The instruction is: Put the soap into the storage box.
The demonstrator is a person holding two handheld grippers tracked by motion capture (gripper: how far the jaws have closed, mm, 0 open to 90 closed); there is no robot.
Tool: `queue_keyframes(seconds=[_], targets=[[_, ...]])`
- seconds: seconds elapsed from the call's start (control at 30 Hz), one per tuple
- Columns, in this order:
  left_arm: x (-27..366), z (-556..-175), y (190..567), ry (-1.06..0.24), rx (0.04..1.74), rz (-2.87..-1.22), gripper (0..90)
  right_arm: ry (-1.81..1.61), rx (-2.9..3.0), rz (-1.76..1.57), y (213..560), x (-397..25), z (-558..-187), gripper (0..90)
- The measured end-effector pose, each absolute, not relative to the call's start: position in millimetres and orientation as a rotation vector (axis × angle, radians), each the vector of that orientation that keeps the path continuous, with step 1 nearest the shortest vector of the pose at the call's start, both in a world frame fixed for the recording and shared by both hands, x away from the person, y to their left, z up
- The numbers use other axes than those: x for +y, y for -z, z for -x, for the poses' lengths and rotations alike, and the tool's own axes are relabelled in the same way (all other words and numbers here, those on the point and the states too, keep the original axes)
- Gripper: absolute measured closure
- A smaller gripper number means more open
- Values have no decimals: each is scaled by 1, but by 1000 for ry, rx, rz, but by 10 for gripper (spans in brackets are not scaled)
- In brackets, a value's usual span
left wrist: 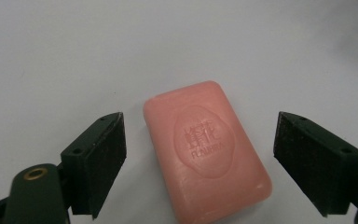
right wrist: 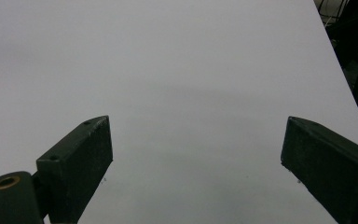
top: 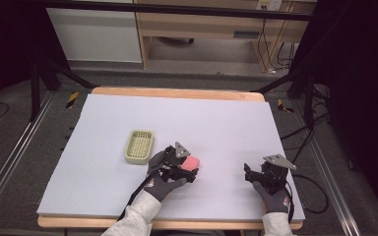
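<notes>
One pink soap bar (left wrist: 207,151) flat on the white table cover (top: 216,123), stamped face up, lying just right of one pale green slatted soap dish (top: 139,146) and apart from it. Left gripper (left wrist: 200,161) lowered over the soap, jaws spread wide on either side, neither pad touching the bar, a strip of bare cover visible on each flank. Right gripper (right wrist: 196,163) well to the right of the soap, near the front edge of the cover, jaws likewise parted wide with nothing between them but plain white surface. Two grippers in all, two gloved hands, one bar, one dish. Dish without anything inside, set lengthwise toward the far edge.
</notes>
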State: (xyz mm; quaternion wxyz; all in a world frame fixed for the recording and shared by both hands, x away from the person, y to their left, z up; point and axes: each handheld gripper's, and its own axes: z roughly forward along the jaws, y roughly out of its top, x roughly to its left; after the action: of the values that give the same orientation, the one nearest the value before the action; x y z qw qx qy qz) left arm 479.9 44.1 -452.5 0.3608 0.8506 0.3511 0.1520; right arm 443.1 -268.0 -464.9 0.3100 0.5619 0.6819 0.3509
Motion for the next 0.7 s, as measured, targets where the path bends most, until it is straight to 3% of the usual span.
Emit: queue_keyframes(seconds=[0.7], targets=[[35, -489, 466, -376, 948, -2217, 245, -928, 1806, -1487, 465, -268, -443, 91]])
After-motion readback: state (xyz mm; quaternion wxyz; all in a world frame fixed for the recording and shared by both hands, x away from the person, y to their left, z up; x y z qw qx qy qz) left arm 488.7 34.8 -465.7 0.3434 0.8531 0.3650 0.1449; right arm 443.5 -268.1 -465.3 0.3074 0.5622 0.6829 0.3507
